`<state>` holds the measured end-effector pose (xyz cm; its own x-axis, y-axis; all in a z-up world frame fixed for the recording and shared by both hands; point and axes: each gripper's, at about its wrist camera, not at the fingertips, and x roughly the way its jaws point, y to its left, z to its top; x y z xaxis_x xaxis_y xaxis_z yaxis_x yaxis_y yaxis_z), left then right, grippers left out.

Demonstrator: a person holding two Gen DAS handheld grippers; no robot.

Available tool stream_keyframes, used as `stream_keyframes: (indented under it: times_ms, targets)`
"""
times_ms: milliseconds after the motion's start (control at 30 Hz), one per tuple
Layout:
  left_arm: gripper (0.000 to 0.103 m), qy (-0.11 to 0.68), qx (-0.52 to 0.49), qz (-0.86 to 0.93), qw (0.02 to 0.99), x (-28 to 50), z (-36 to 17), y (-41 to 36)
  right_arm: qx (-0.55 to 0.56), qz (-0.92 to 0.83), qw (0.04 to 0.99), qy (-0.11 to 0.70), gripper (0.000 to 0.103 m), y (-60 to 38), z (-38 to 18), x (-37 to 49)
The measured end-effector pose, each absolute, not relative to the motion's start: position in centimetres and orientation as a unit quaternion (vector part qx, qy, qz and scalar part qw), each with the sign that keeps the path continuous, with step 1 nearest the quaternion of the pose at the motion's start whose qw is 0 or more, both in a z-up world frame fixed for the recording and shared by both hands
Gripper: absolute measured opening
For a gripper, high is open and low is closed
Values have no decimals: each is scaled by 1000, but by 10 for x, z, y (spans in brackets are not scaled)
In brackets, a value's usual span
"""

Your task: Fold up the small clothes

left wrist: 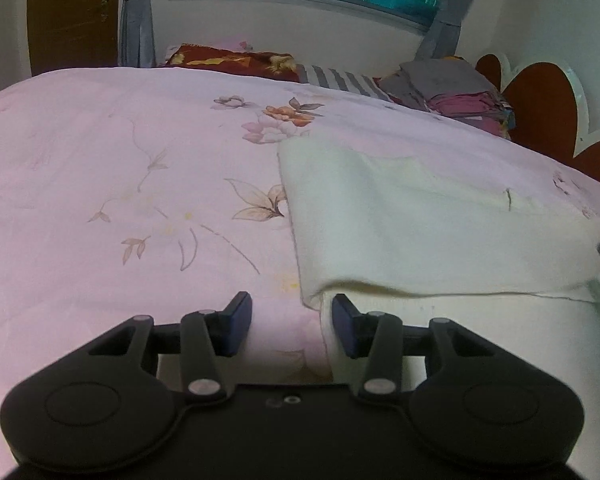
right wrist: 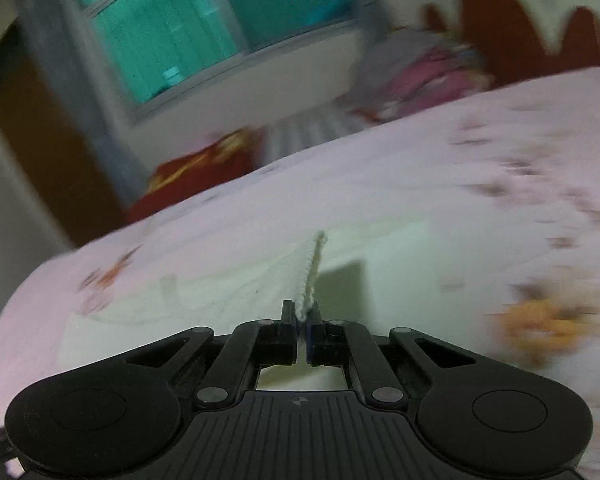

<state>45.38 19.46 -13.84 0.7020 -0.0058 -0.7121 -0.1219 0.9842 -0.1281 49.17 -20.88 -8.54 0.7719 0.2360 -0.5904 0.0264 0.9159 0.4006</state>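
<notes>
Right fingers (right wrist: 314, 320) pinch cream cloth's (left wrist: 420, 220) hem, lengthwise ahead.

No text, label, brand or number can be read in either view. The bed sheet (left wrist: 140, 160) carries only printed flowers and leaves, no letters. The pale cloth (left wrist: 400, 232) shows no tag with writing. On the body of the right hand-held gripper (right wrist: 303, 322) there is a small round cross mark, which is a sign only, without any words.
</notes>
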Motion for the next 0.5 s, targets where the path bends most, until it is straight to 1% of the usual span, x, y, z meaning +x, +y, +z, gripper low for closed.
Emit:
stream_keyframes:
  times_ms: [133,500]
  targets:
    - [44,385,-78,30,919,455,-138,194,195,43,915,350,3,-236,-96,484]
    - [44,393,-76,25,916,459,-137,195,193,35,914,355,3,-236,-100,485]
